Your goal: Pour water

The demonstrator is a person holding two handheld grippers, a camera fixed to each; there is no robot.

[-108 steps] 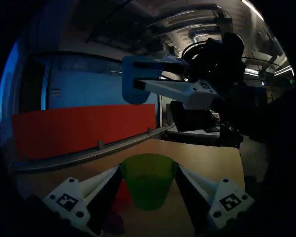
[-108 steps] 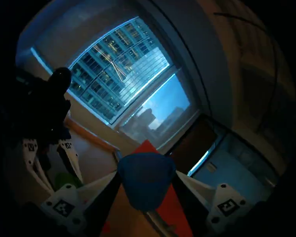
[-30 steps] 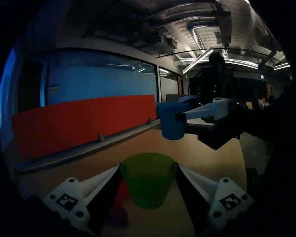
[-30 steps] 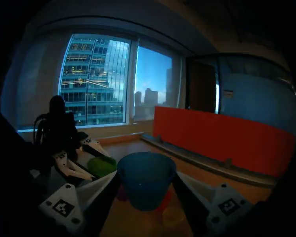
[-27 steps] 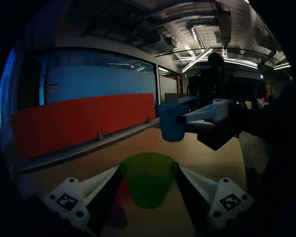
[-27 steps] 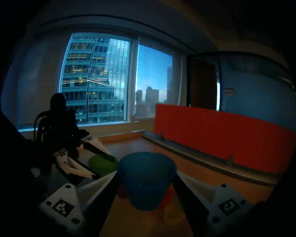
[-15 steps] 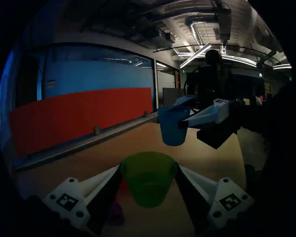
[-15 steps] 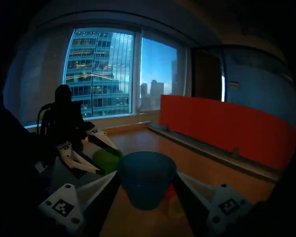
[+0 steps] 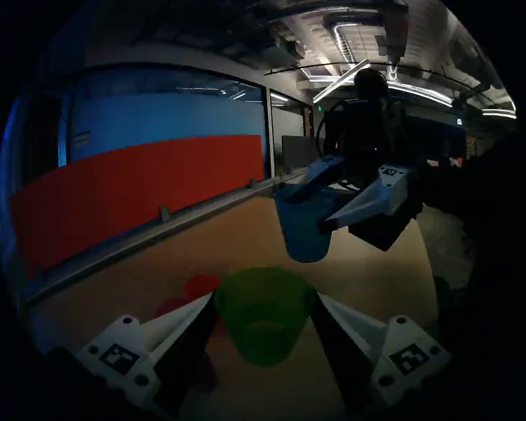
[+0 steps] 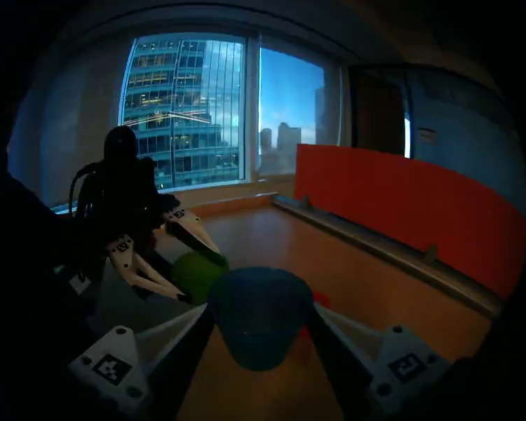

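While the room lies in dim evening light, the left gripper [image 9: 263,310] grasps a green cup [image 9: 264,333], both white fingers [image 9: 182,324] pressed against its sides. That cup stands upright between them, held above the wooden table [image 9: 375,274]. In the left gripper view the right gripper [image 9: 306,205] shows farther off and higher up, clamped on a blue cup [image 9: 301,231] that sits close to upright, its mouth upward. The blue cup hangs beyond the green one and apart from it, not touching.

In the right gripper view the blue cup [image 10: 259,333] sits between that gripper's own fingers [image 10: 354,330], which squeeze it from either side. To its left, the green cup [image 10: 196,274] is seen in the other gripper's grip, near the blue cup's rim. Whether either cup holds water cannot be told in this light. Two red round things [image 9: 201,284] lie on the table just left of the green cup, perhaps more cups. A red panel [image 10: 417,203] runs along the table's far edge, and a large window [image 10: 186,105] looks out on tall buildings.
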